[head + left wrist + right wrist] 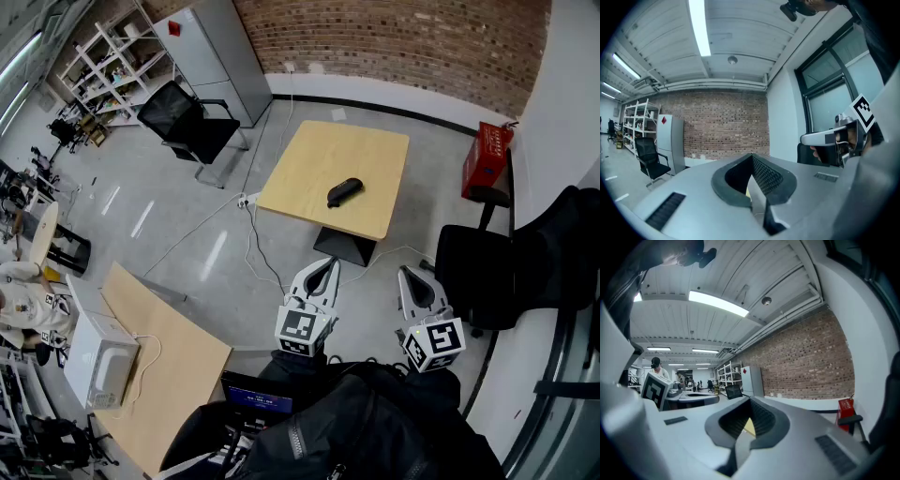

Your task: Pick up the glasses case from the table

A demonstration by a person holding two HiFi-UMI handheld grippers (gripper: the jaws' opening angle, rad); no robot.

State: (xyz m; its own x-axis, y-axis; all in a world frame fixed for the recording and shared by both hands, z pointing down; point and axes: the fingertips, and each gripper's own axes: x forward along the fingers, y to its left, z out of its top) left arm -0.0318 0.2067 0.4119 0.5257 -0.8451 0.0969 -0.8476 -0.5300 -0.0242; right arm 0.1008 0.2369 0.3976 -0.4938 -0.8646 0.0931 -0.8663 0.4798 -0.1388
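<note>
My left gripper (327, 264) and right gripper (411, 274) hang short of the table (305, 164), the 2 claws pressed together, empty: the glasses case (344, 192) lies beyond reach.

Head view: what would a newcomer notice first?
A small wooden table stands alone on the grey floor, with a dark glasses case lying on it. Lower in the view, the left gripper and right gripper point toward it, both shut and empty, well short of it.
</note>
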